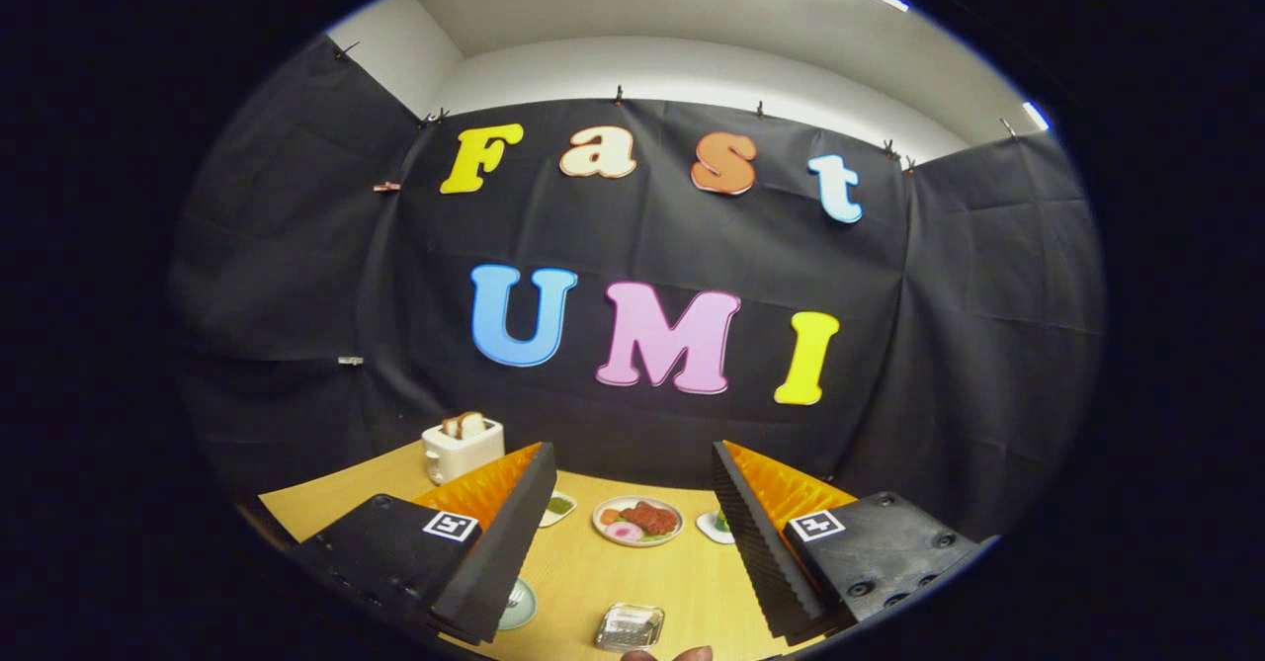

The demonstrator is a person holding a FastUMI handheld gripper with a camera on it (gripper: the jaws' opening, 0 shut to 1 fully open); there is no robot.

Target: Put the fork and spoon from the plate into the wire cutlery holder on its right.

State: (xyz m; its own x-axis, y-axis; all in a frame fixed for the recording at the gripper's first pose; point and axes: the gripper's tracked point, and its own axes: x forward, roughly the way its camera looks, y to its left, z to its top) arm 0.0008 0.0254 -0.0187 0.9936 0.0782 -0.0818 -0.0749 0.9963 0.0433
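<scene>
We logged the gripper (pixel 632 503) spread wide and holding nothing, its ridged, wedge-shaped fingers (pixel 509 533) raised above the smooth wooden desk (pixel 603 572). Between the fingers, low and near us, sat the wire cutlery holder (pixel 630 627), a small squarish basket. Just to its left, the round plate (pixel 517 605) was partly hidden behind the left finger; we could not make out the fork or spoon on it. Beyond lay a round dish of food (pixel 637 521), two small dishes, and a boxy white toaster (pixel 462 449) with bread.
</scene>
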